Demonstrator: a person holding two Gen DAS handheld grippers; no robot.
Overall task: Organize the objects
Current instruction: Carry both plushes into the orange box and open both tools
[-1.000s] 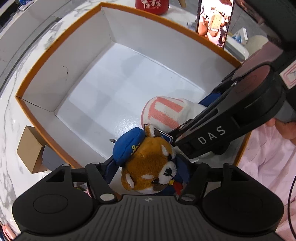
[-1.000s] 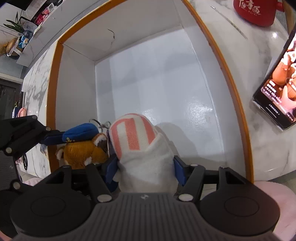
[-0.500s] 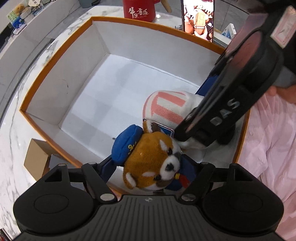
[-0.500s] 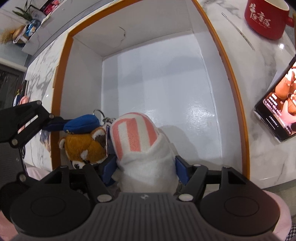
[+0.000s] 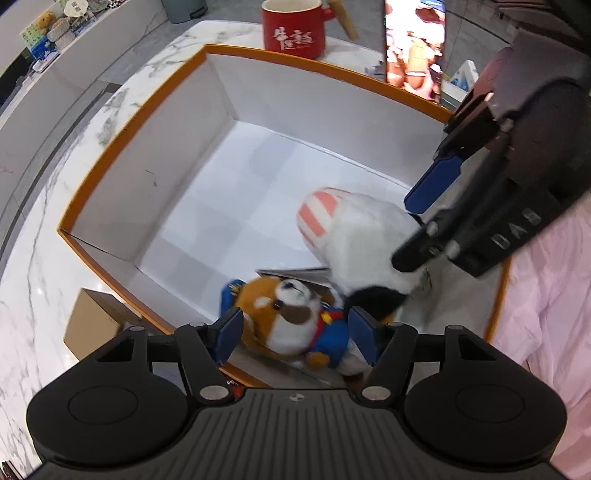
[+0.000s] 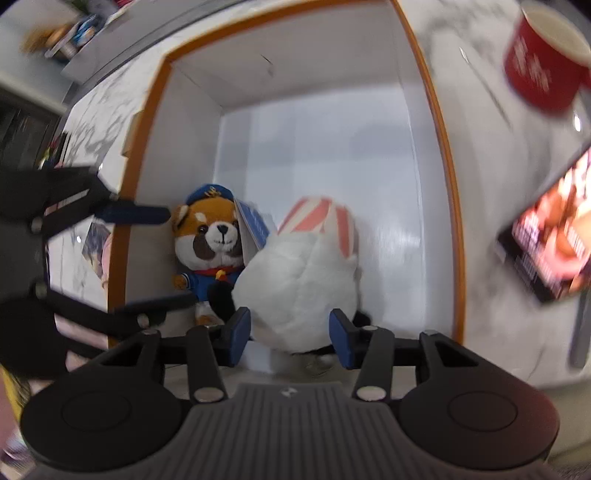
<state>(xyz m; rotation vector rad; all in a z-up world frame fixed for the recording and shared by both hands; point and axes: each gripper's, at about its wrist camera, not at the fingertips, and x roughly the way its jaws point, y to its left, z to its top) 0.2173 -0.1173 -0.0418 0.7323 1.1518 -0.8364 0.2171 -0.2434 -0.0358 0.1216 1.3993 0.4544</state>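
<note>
A red panda plush with a blue cap [image 5: 291, 317] [image 6: 212, 240] sits in the near corner of the white box with an orange rim [image 5: 122, 122] [image 6: 447, 162]. A white plush with pink stripes [image 5: 354, 236] [image 6: 306, 266] rests beside it on the box floor. My left gripper [image 5: 295, 332] is open, its blue pads on either side of the panda with gaps. My right gripper [image 6: 288, 332] is open around the white plush's base, also apart from it. Each gripper shows in the other's view.
A red mug [image 5: 293, 29] [image 6: 543, 70] and a lit phone [image 5: 413, 48] [image 6: 550, 236] stand beyond the box on the marble counter. A small brown carton [image 5: 92, 325] lies outside the box's left wall. Pink cloth [image 5: 546, 295] lies on the right.
Both grippers have opened and let go of their plush toys, which now rest in the box. Both grippers have pulled back and up.
</note>
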